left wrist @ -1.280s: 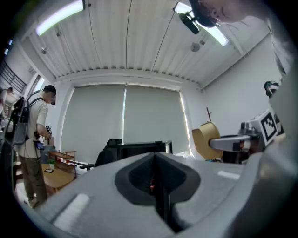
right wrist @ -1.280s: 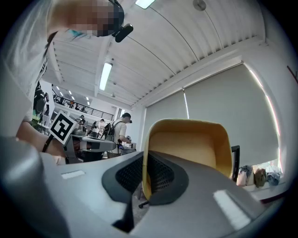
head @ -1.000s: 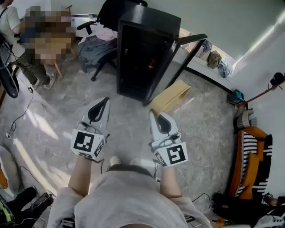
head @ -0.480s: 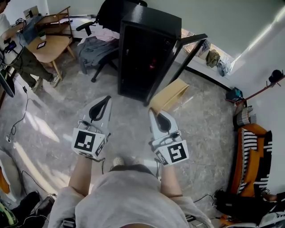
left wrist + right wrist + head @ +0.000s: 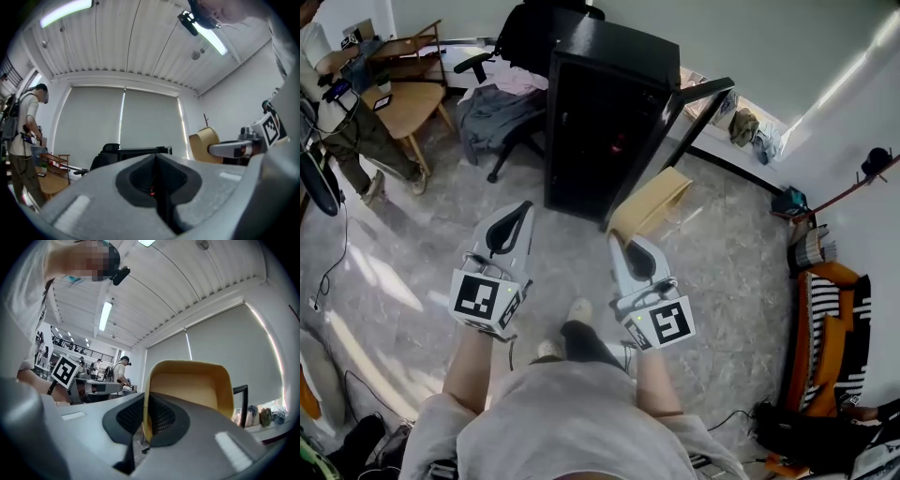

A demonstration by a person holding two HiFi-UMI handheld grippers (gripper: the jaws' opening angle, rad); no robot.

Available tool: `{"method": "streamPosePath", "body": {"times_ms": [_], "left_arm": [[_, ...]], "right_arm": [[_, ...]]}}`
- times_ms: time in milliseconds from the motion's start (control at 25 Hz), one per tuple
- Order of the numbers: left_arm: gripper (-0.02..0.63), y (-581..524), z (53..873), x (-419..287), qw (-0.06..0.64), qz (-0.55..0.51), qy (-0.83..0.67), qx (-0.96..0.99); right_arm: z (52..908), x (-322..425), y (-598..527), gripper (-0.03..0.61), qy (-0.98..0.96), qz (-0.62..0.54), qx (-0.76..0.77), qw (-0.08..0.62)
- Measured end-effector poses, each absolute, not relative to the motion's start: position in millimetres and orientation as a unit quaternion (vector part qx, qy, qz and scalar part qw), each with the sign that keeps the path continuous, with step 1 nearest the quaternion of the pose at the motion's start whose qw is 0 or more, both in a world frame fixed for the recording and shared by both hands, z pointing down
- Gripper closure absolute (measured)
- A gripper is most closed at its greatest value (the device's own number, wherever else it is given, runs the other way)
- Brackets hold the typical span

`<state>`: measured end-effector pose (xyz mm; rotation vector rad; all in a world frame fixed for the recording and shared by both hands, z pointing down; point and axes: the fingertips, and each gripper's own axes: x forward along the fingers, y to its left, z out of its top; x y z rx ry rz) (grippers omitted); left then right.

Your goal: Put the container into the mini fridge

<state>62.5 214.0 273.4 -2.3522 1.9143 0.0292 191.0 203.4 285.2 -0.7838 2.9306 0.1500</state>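
A tan open container (image 5: 651, 203) hangs in the air in front of the black mini fridge (image 5: 605, 103), whose door (image 5: 675, 131) stands open to the right. My right gripper (image 5: 621, 237) is shut on the container's rim; in the right gripper view the container (image 5: 190, 390) fills the middle, its wall pinched between the jaws. My left gripper (image 5: 521, 212) is shut with nothing in it, to the left at the same height. In the left gripper view the fridge (image 5: 140, 152) shows just past the closed jaws.
An office chair with clothes (image 5: 499, 103) stands left of the fridge. A wooden table (image 5: 398, 94) and a person (image 5: 328, 103) are at far left. A low ledge with small items (image 5: 745, 127) runs along the wall. Striped fabric and bags (image 5: 825, 328) lie at right.
The view has shifted slightly toward the fridge, and a foot has stepped forward between the grippers. Both grippers keep their pose and the container stays held.
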Motion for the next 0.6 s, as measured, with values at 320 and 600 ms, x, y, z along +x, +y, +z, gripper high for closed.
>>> {"method": "streamPosePath", "body": {"times_ms": [320, 600], "left_arm": [[0.612, 147.3, 262.8, 39.6, 0.06, 0.014, 0.645, -0.762], [0.612, 83.2, 254.7, 28.9, 0.066, 0.019, 0.661, -0.747]], "right_arm": [[278.4, 165.7, 131.7, 0.575, 0.97, 0.057, -0.232, 0.052], [271.7, 153.4, 62.8, 0.574, 0.974, 0.059, -0.209, 0.058]]}}
